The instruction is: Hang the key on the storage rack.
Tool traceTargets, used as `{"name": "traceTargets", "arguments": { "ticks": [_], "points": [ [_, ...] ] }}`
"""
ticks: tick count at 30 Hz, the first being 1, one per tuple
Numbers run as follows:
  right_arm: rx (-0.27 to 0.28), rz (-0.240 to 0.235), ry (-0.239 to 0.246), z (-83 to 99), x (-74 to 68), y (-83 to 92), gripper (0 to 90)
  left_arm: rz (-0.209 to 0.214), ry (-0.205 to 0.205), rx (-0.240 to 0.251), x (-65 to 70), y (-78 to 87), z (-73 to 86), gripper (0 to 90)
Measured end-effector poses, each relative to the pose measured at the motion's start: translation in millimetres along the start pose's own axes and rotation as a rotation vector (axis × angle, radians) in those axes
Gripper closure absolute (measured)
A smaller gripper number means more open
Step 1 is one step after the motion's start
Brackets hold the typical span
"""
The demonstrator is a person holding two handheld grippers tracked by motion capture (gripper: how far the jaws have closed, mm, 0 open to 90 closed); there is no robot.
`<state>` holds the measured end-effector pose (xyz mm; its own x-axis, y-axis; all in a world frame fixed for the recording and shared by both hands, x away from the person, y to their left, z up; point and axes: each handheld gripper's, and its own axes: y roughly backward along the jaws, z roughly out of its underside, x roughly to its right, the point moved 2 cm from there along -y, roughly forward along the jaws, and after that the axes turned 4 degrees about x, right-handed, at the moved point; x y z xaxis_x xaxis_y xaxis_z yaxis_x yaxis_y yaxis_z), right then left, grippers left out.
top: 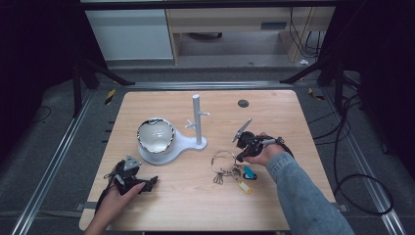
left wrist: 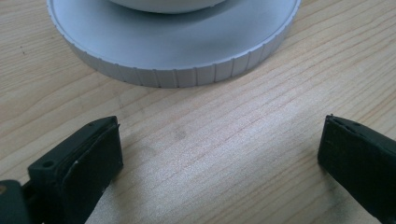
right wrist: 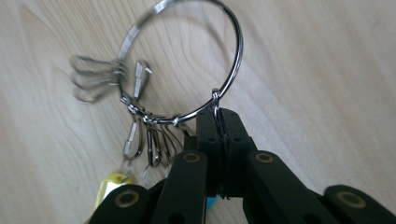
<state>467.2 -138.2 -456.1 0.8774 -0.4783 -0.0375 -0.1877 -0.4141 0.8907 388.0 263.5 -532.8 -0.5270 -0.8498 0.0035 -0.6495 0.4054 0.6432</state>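
A large metal key ring (top: 223, 160) (right wrist: 187, 51) carries several clips plus a yellow tag (top: 244, 186) (right wrist: 109, 184) and a blue tag (top: 249, 173). My right gripper (top: 240, 157) (right wrist: 218, 114) is shut on the ring's wire, lifting it slightly off the wooden table (top: 274, 117). A white stand (top: 197, 120) with a post and pegs rises from a round base (left wrist: 177, 42) that also bears a white bowl (top: 155, 136). My left gripper (top: 147, 183) (left wrist: 219, 149) rests open on the table just in front of that base, nothing between its jaws.
A dark round hole (top: 243, 103) sits at the table's back right. Metal rails (top: 54, 161) and cables (top: 352, 147) lie on the floor around the table. Bare wood lies along the front edge between the hands.
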Motion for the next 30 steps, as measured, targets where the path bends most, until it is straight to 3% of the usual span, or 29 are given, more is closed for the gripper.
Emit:
{"name": "traceTargets", "arguments": {
  "ticks": [3,6,17,30],
  "points": [
    [0.075,-0.003,-0.015,-5.6,-1.9,18.3,88.7,0.000,0.000,0.000,0.0,0.0,0.0,0.0],
    [0.107,-0.003,-0.021,-9.8,-2.8,29.4,88.7,0.000,0.000,0.000,0.0,0.0,0.0,0.0],
    [0.169,0.039,-0.044,-21.5,0.4,60.5,88.8,0.001,-0.002,0.000,-0.1,0.0,0.0,0.0],
    [0.220,0.083,-0.026,-39.7,-2.4,86.7,88.8,0.001,-0.001,0.000,-0.1,0.0,0.0,0.0]
  ]
}}
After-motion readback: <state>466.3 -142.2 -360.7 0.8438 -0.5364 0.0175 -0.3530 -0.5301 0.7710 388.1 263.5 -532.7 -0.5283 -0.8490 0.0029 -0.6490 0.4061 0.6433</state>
